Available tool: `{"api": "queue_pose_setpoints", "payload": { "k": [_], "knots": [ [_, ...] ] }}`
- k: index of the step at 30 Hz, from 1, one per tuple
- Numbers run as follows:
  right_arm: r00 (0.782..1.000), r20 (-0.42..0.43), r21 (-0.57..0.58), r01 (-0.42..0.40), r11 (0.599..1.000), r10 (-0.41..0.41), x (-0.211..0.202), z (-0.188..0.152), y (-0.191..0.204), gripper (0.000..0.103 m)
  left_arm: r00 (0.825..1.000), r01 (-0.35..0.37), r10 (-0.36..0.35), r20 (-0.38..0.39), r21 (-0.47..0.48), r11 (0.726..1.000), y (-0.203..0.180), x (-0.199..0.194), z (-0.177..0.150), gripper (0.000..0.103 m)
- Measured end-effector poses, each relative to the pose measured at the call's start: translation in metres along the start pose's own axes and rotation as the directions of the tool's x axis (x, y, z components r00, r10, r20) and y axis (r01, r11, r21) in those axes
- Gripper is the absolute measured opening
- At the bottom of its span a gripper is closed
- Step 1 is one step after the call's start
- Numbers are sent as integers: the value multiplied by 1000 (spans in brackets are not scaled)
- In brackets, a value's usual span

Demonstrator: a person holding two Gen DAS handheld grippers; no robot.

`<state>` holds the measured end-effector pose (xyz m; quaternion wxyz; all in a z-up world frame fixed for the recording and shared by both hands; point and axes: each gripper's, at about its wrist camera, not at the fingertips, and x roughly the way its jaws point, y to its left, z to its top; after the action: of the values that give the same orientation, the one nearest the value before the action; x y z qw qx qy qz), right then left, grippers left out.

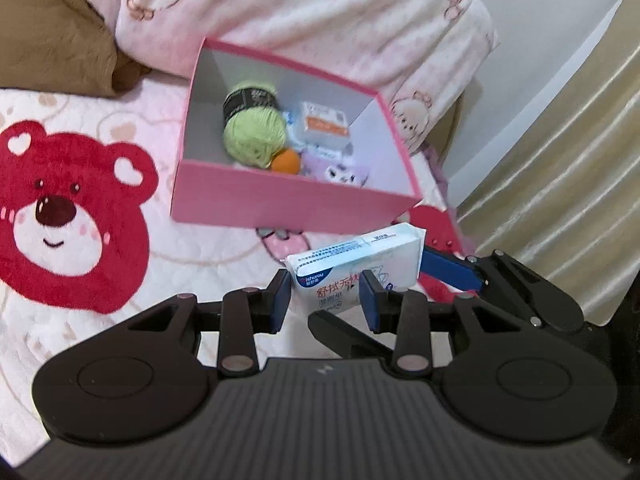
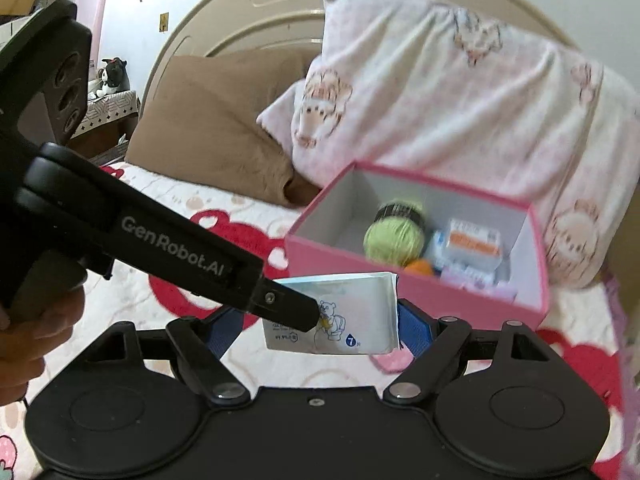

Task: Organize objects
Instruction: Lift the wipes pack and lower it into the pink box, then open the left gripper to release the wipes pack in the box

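Note:
A white and blue wet-wipe pack is held in the air in front of a pink box. My right gripper is shut on the pack, its blue pads at both ends. My left gripper stands open around the pack's near end, with one finger crossing the right wrist view. The box holds a green yarn ball, an orange ball, a tissue pack and a small purple toy.
The box stands on a pink bedspread with a red bear print. Behind it lie a pink pillow and a brown pillow against the headboard. A curtain hangs at the right.

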<state>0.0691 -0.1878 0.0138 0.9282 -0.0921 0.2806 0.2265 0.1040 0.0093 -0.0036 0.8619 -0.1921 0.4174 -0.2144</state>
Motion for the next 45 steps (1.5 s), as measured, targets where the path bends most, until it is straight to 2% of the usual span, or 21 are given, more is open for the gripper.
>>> {"api": "queue_pose_setpoints", "payload": {
  "k": [6, 9, 12, 17, 20, 25, 29, 33, 37, 45],
  "knots": [
    [1000, 21, -1, -20, 1000, 20, -15, 32, -15, 85, 994, -43, 33, 100, 95, 995, -31, -21, 19, 35],
    [999, 34, -12, -19, 1000, 19, -21, 46, -25, 85, 993, -34, 23, 114, 90, 995, -40, -22, 31, 36],
    [999, 39, -5, -20, 1000, 21, -20, 60, -36, 85, 993, -37, 26, 117, 95, 995, -50, -19, 51, 36],
    [999, -2, 34, -51, 998, 51, -1, 81, -62, 81, 993, -62, 51, 109, 98, 993, -57, -5, 85, 36],
    [994, -57, 89, -92, 992, 97, 21, 89, -82, 74, 993, -87, 80, 84, 82, 993, -49, 16, 102, 36],
    [979, -149, 195, -107, 975, 138, 65, 85, -114, 66, 998, -68, 67, -17, -17, 998, -23, 67, 117, 34],
    [960, -216, 291, -111, 950, 179, 102, 73, -137, 62, 995, -86, 85, -54, -32, 996, -11, 104, 120, 35],
    [946, -269, 325, -89, 942, 182, 133, 60, -146, 60, 990, -112, 107, -96, -48, 993, -1, 134, 121, 34],
    [926, -311, 380, -85, 921, 214, 153, 49, -156, 60, 982, -141, 134, -132, -42, 989, 3, 151, 119, 34],
    [910, -346, 416, -71, 907, 230, 174, 33, -165, 60, 978, -153, 144, -152, -53, 987, 11, 172, 112, 36]
  ]
}}
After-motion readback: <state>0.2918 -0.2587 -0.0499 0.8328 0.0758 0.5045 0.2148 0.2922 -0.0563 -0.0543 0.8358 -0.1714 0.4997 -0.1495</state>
